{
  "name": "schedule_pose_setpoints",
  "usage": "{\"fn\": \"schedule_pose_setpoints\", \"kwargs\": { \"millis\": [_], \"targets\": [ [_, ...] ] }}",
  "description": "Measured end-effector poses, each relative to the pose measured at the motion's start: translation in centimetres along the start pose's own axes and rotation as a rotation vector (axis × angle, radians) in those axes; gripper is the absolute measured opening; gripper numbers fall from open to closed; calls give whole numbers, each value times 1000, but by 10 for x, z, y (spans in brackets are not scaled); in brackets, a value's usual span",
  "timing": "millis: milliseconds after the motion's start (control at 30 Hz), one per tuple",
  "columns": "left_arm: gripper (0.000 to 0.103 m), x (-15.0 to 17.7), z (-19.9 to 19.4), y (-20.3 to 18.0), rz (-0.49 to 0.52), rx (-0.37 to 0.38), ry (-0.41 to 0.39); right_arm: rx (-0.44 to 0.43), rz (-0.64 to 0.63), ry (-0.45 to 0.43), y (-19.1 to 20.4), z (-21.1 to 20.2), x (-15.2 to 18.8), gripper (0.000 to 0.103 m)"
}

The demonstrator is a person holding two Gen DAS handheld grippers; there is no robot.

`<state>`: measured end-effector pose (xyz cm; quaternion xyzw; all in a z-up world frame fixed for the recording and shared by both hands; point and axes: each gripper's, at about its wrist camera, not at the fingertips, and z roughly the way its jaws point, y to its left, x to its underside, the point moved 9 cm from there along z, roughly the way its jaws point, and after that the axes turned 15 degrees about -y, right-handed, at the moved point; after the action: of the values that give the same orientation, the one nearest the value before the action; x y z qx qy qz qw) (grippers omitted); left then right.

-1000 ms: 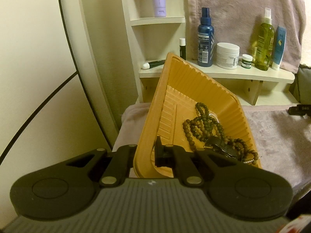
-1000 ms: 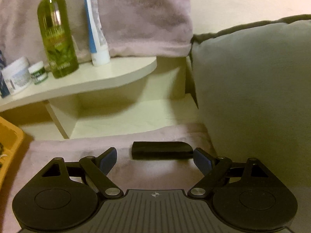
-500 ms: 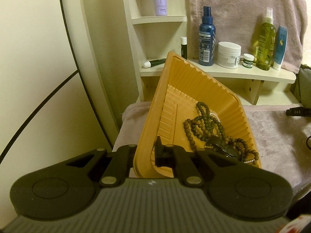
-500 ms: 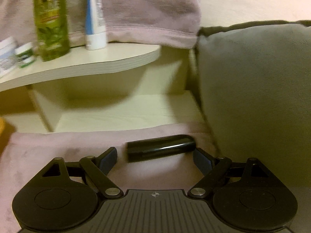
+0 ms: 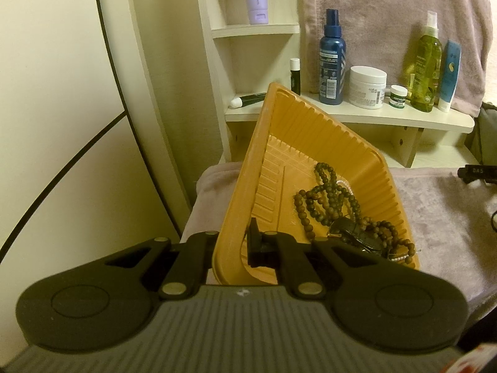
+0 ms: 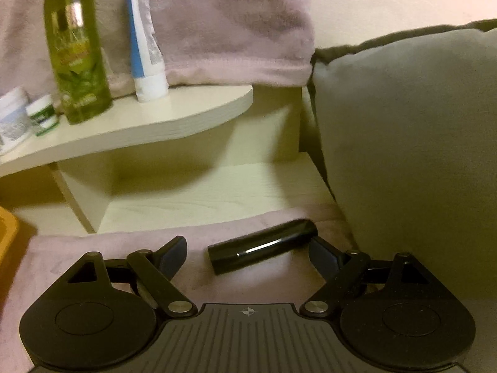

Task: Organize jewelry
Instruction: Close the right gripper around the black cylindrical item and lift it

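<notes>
A: Mauve plush blanket (image 5: 441,205) covers the surface; cream shelf (image 5: 366,118) at far side carries a blue spray bottle (image 5: 332,62), white jar (image 5: 368,87), small green-labelled pot (image 5: 398,96), green bottle (image 5: 424,68) and blue-white tube (image 5: 449,74). Left side?

B: Left claw (image 5: 231,248) is pinching the near-left rim of the orange tray (image 5: 310,143), one finger outside the wall, one inside. Tray is tilted, left edge raised. Brown bead strands (image 5: 329,199) lie piled in its lower right corner with a dark item on them; too tangled to identify.

A: Right side?

B: Right claw (image 6: 248,258) is spread wide, low over the blanket. Black glossy cylinder (image 6: 264,245) lies on the blanket between the fingers, angled, its right end just beside the right finger (image 6: 323,258); contact cannot be told. Grey cushion (image 6: 403,140) stands at right. Tray corner shows at the left edge of that view.
</notes>
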<state>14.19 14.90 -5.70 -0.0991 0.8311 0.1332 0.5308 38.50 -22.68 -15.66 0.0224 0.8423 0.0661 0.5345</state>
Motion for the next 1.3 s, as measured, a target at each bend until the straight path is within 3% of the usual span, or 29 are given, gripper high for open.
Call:
{"fn": "schedule_pose_setpoints", "kwargs": {
  "millis": [233, 333, 400, 467, 567, 800, 967, 1067, 1200, 1300],
  "targets": [
    [6, 0, 1, 0, 1, -4, 3, -2, 21, -11, -4, 5, 2, 81],
    [6, 0, 2, 0, 2, -4, 4, 22, 57, -18, -9, 5, -1, 68],
    [6, 0, 1, 0, 3, -4, 4, 27, 67, -20, -12, 3, -2, 42],
    [6, 0, 1, 0, 3, -4, 3, 33, 66, -17, -15, -1, -3, 31],
    [6, 0, 1, 1, 2, -4, 1, 24, 77, -7, -18, -7, -2, 24],
    [6, 0, 1, -1, 1, -2, -5, -64, 54, 36, -12, -45, 11, 24],
    [6, -1, -1, -1, -1, 6, -10, -172, -62, 103, 5, -86, 33, 24],
    [6, -2, -2, -2, -4, 8, -14, -167, -138, 108, 7, -107, 45, 24],
    [6, -1, -2, -1, -3, 12, -16, -149, -84, 92, 3, -112, 48, 43],
    [6, -2, -2, -1, -2, 13, -17, -131, -12, 75, -1, -103, 39, 48]
  ]
}}
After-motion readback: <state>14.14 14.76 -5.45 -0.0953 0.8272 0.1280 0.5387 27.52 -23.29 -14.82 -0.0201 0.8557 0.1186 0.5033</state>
